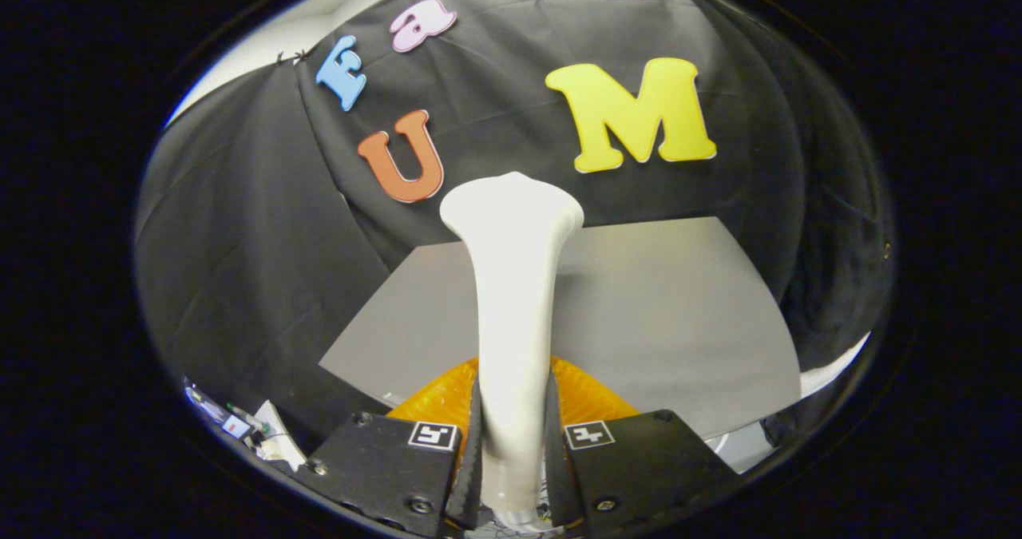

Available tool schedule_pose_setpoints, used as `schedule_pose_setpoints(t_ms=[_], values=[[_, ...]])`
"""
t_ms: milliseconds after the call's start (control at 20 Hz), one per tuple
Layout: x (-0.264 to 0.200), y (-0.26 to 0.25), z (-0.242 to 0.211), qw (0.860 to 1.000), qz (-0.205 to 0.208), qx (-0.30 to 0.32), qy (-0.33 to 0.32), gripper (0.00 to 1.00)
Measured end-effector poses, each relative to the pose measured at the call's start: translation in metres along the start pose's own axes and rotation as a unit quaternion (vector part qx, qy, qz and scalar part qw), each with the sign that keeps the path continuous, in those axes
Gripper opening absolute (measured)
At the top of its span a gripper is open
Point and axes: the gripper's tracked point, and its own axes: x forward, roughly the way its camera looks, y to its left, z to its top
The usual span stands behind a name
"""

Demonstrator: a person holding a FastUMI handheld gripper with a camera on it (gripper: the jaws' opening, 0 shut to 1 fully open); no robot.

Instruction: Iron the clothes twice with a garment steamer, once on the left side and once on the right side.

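White plastic garment steamer (511, 307) is clamped by its handle between both fingers of the gripper (511, 443), head raised beyond them for a controlled pass. Orange garment (591, 395) lies just below the steamer, on the grey tabletop (679, 315).

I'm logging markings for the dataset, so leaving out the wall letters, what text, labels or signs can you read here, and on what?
No readable words or numbers.
Gripper, shut on the white garment steamer: each finger carries a square black-and-white marker, a pattern, not text.
Small items beside the fingers: too small to read.
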Motion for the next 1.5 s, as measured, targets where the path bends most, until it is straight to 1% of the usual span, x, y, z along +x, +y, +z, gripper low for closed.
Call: schedule_pose_setpoints(t_ms=[100,300,500,850,950,1100,1500], values=[[-0.025,-0.010,-0.008,1.000,0.002,0.008,-0.013,0.36],[-0.079,-0.041,-0.030,0.999,-0.013,0.020,-0.047,0.36],[-0.125,-0.081,-0.054,0.996,-0.044,0.041,-0.072,0.36],[-0.194,-0.141,-0.078,0.988,-0.092,0.069,-0.105,0.36],[-0.211,-0.154,-0.078,0.985,-0.106,0.076,-0.115,0.36],[-0.238,-0.170,-0.070,0.980,-0.113,0.078,-0.142,0.36],[-0.278,-0.216,-0.031,0.975,-0.096,0.059,-0.189,0.35]])
